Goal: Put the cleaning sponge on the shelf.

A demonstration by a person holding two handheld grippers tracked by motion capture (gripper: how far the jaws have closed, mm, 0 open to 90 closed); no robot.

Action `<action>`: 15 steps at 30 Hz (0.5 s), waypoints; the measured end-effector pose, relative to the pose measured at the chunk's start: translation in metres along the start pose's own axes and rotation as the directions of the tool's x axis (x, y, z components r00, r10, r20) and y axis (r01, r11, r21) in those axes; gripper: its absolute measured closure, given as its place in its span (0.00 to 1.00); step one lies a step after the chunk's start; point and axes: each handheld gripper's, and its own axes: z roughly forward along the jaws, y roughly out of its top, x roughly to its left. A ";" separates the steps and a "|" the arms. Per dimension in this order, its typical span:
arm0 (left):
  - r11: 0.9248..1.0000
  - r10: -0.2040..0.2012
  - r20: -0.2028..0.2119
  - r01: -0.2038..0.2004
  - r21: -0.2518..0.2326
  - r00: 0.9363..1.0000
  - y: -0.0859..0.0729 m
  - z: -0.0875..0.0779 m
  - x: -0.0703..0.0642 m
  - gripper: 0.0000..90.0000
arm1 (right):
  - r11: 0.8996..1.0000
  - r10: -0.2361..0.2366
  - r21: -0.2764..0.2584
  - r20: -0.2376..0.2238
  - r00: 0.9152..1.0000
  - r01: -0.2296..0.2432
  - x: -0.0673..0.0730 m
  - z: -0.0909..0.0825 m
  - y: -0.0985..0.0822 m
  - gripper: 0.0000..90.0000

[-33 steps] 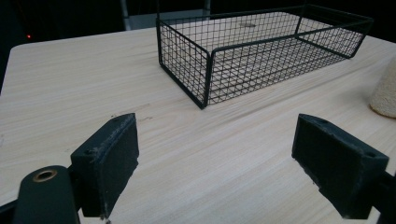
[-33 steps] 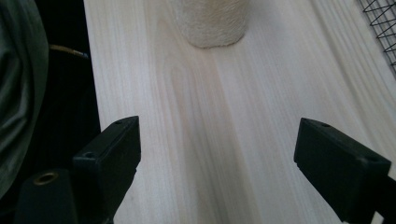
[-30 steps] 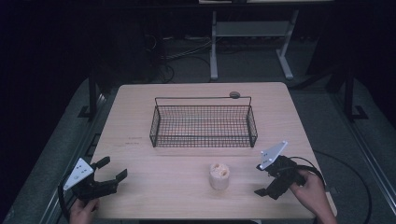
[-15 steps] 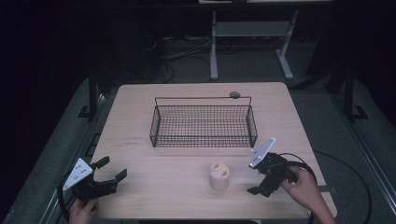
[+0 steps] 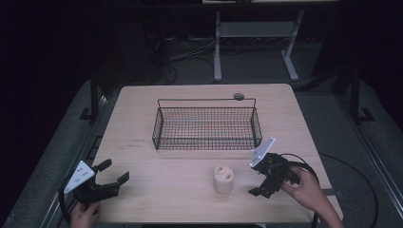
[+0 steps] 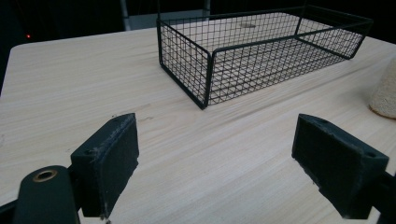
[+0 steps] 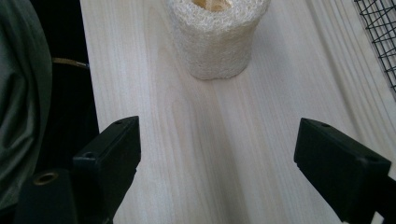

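A cream, fibrous loofah cylinder [image 5: 223, 178] stands upright on the wooden table [image 5: 142, 109], in front of a black wire basket [image 5: 159, 124]. My right gripper [image 5: 254, 178] is open just to the loofah's right, its jaws pointing at it without touching. In the right gripper view the loofah [image 7: 217, 37] stands ahead of the wide-apart jaws of the right gripper [image 7: 217, 163]. My left gripper [image 5: 115, 171] is open at the front left corner, with nothing between its jaws. The left gripper view has the left gripper [image 6: 215, 163] facing the basket [image 6: 187, 51], with the loofah [image 6: 385, 93] at the right edge.
The basket looks empty. A small dark round object [image 5: 238, 96] lies at the table's far edge behind it. The table's near edge and a person's grey clothing [image 7: 18, 93] are close to the right gripper. Bare wood lies between the two grippers.
My right gripper has moved left across the table, closer to the loofah, staying open. The left gripper has not moved.
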 end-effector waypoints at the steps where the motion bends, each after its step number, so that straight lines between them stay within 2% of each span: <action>1: 1.000 0.000 0.001 0.000 0.000 1.000 0.000 0.000 0.000 0.15 | 1.000 -0.002 0.002 0.003 1.000 0.002 0.000 0.001 0.003 0.16; 4: 1.000 0.000 -0.002 0.000 -0.001 1.000 0.000 -0.001 0.000 0.15 | 1.000 -0.009 0.013 -0.005 1.000 0.009 0.000 0.001 0.007 0.16; 6: 1.000 0.000 -0.003 0.000 -0.001 1.000 0.000 -0.001 0.000 0.15 | 0.999 -0.029 0.015 -0.009 1.000 0.029 0.001 0.000 0.010 0.16; 9: 1.000 0.001 -0.002 -0.001 -0.001 1.000 0.000 -0.001 0.000 0.15 | 0.999 -0.042 0.022 -0.001 0.999 0.042 0.002 0.000 0.014 0.16; 15: 1.000 -0.002 0.000 0.002 -0.003 1.000 0.000 -0.001 0.001 0.15 | 0.998 -0.051 0.038 -0.011 0.999 0.051 0.002 0.003 0.021 0.16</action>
